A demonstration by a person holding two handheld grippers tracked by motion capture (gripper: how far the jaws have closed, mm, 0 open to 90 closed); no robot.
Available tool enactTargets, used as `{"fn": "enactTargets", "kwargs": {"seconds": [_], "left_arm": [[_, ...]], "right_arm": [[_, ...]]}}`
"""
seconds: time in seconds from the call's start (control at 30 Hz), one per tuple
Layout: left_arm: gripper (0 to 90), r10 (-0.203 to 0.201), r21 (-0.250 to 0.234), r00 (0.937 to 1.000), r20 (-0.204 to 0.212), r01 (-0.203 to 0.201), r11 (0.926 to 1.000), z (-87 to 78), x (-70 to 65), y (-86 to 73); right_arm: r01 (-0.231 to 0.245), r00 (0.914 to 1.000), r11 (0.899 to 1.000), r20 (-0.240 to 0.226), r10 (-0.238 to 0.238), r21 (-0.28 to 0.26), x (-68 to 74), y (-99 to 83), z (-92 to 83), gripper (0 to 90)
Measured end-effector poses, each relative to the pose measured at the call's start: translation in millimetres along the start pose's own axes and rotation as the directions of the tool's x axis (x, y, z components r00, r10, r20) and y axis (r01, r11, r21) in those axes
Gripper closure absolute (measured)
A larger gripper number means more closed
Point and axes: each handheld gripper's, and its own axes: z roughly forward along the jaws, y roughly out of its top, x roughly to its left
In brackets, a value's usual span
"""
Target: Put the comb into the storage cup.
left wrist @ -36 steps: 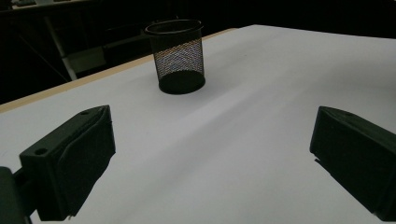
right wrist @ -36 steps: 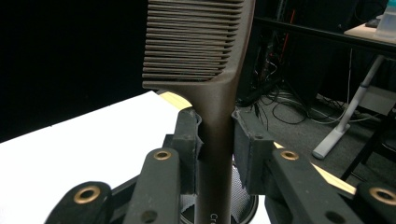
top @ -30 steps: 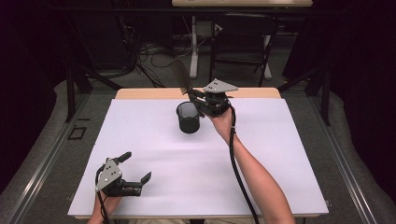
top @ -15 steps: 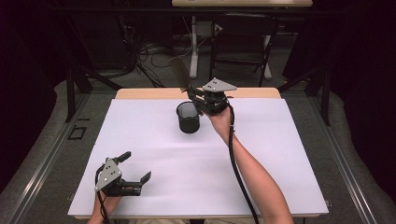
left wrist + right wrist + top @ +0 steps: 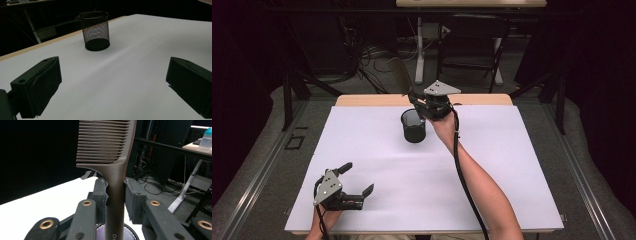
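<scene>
Comb (image 5: 110,157), dark brown, fine-toothed, upright over black mesh cup (image 5: 413,126)

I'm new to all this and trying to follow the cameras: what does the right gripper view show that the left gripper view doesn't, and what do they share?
Right gripper view: a brown comb standing upright, its handle clamped between the right gripper pads, teeth at the top; beyond it, a cluttered floor with cables and a bottle on a side desk.

Left gripper view: the left gripper, jaws wide apart with nothing between them, and the whole black mesh cup standing upright, seen from the side.

Both: the white table and the mesh cup, whose rim peeks out beneath the comb.
</scene>
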Motion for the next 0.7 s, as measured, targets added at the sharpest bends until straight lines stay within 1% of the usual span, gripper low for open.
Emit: {"fn": "enactTargets", "kwargs": {"seconds": [0.47, 0.7], "left_arm": [[0.1, 0.003, -0.001, 1.0000, 0.003, -0.003, 1.0000, -0.2, -0.4, 0.2], [0.1, 0.003, -0.002, 1.0000, 0.004, -0.003, 1.0000, 0.0, -0.5, 0.4]], "right_arm": [[0.007, 0.9999, 1.000, -0.007, -0.007, -0.012, 2.3, -1.0, 9.8, 72.6], [0.007, 1.0000, 1.000, 0.001, -0.007, -0.014, 0.5, -2.7, 15.9, 72.6]]}}
